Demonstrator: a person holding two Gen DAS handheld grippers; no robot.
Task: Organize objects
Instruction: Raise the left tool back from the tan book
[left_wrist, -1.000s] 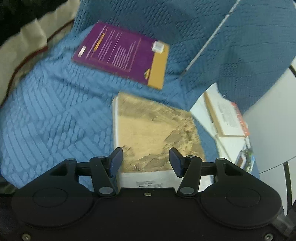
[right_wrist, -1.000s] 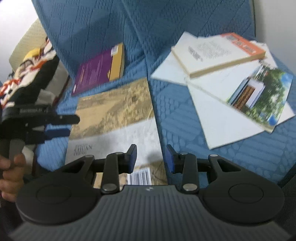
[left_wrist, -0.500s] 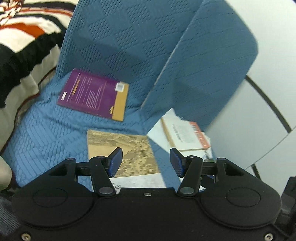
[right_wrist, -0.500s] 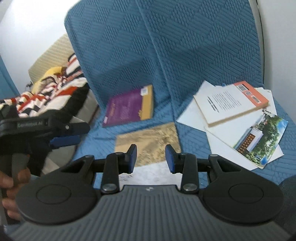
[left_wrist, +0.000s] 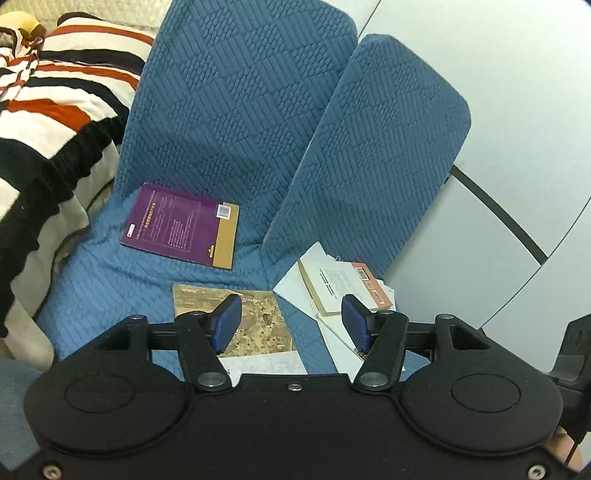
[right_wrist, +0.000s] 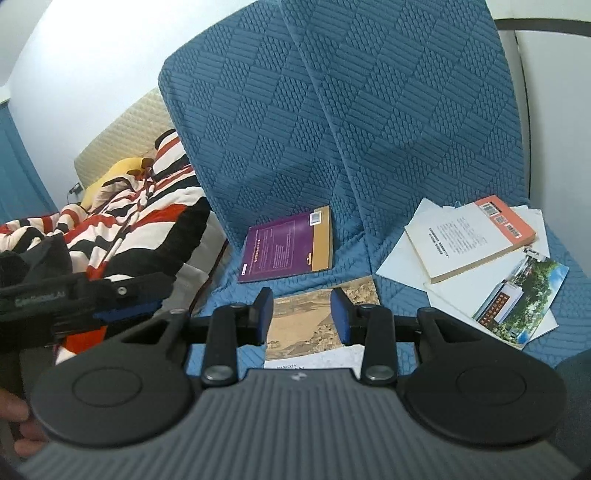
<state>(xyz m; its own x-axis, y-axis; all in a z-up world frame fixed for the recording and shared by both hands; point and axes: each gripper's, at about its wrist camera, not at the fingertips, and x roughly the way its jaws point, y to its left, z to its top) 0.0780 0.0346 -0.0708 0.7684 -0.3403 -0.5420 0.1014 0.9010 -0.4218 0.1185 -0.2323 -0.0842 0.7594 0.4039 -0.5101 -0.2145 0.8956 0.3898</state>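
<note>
Left tongs (left_wrist: 291, 328) opening, empty, hiding tan book's (left_wrist: 258, 325) lower edge

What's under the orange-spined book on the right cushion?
The orange-spined book lies on loose white sheets and overlaps a landscape-cover booklet. All rest on the blue cushion. Whatever else sits directly beneath the book is covered.

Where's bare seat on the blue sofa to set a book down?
Free: the blue seat between the purple book and the orange-edged book; the strip between purple book and striped blanket. Crowded: the right end, where the book lies on loose sheets and a photo booklet.
</note>
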